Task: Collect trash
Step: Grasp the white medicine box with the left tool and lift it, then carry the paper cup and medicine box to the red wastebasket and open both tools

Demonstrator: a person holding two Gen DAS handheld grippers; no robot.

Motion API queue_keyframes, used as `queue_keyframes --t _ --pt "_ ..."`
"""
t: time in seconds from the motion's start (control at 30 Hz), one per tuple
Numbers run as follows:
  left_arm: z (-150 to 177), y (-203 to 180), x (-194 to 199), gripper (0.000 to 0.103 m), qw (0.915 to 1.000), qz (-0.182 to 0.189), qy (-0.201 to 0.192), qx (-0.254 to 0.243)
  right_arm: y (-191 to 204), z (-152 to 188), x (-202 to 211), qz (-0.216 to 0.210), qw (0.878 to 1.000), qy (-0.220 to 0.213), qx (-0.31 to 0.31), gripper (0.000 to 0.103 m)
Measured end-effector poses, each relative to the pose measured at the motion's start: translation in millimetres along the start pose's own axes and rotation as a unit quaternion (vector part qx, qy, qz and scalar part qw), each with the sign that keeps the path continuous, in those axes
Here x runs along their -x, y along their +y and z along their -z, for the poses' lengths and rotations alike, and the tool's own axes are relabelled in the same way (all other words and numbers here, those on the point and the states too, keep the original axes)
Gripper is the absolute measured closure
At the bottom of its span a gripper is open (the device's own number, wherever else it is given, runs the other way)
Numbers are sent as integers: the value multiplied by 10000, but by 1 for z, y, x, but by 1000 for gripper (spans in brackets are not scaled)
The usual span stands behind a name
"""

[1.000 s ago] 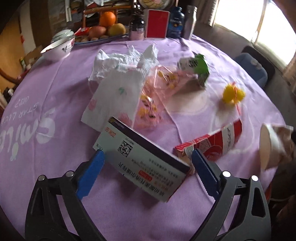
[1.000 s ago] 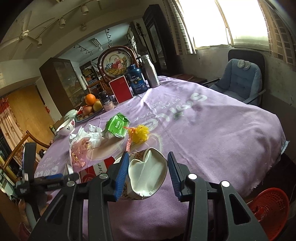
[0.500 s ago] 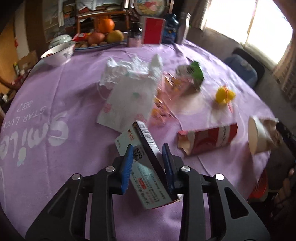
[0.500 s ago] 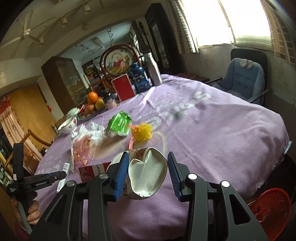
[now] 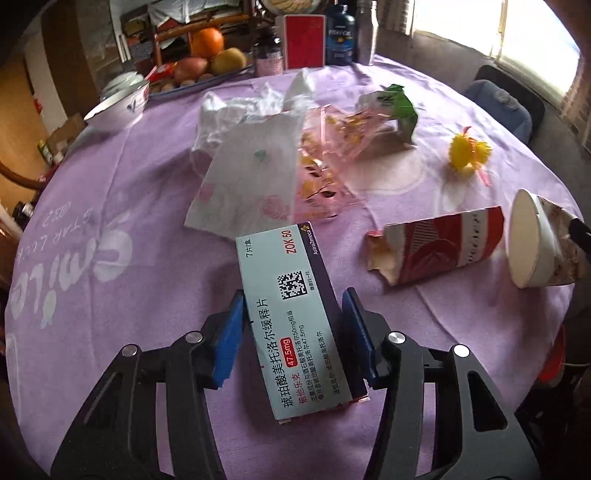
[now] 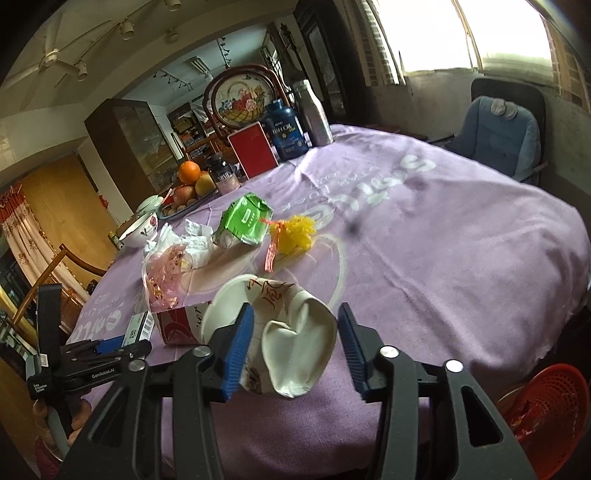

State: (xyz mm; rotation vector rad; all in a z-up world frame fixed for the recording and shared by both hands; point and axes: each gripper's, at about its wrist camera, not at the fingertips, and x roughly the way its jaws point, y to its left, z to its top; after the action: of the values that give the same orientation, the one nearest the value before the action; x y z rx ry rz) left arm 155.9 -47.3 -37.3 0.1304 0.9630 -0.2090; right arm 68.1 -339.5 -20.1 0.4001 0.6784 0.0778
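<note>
A round table under a purple cloth (image 5: 110, 206) is carrying scattered trash. Taking the medicine box (image 5: 291, 317) as the landmark: a flattened red carton (image 5: 439, 251) is lying just to its right, and a crushed paper cup (image 5: 535, 243) is lying on its side beyond that carton, near the table edge. Behind the box, a white paper bag (image 5: 243, 184) and a pink plastic wrapper (image 5: 325, 162) are overlapping, with crumpled white plastic (image 5: 229, 110) farther back. A green carton (image 5: 395, 107) and a yellow pompom (image 5: 469, 151) are sitting behind and to the right.

At the far rim, a tray (image 5: 192, 83) is holding an orange, an apple and other fruit; a white bowl (image 5: 118, 107) is standing left of it, its contents not visible. A red box (image 5: 304, 40), a dark bottle (image 5: 341, 40) and a metal flask (image 5: 367, 35) are standing to the tray's right. A red basket (image 6: 546, 406) is standing on the floor past the near table edge, holding some wrappers.

The left gripper (image 5: 293, 339) is straddling the box's near half; its jaws are opening, the left blue pad standing clear of the box, while contact at the right pad cannot be told. The right gripper (image 6: 295, 347) is straddling the crushed cup (image 6: 291, 350); its jaws are opening, with a gap showing at the right pad.
</note>
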Motion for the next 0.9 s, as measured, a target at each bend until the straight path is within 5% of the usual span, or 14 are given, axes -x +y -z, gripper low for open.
queue_keyframes --t 0.17,0.43,0.9 --pt "-3 4 15 51 9994 191 -282 58 -2 5 -7 -105 9998 114 -92 62" --pt "-17 -12 49 51 9960 522 -721 -75 11 -5 30 105 9982 -571 136 62" --pt "-33 -126 70 51 9776 1490 -936 -1157 -70 10 113 1172 9843 -1230 -487 62"
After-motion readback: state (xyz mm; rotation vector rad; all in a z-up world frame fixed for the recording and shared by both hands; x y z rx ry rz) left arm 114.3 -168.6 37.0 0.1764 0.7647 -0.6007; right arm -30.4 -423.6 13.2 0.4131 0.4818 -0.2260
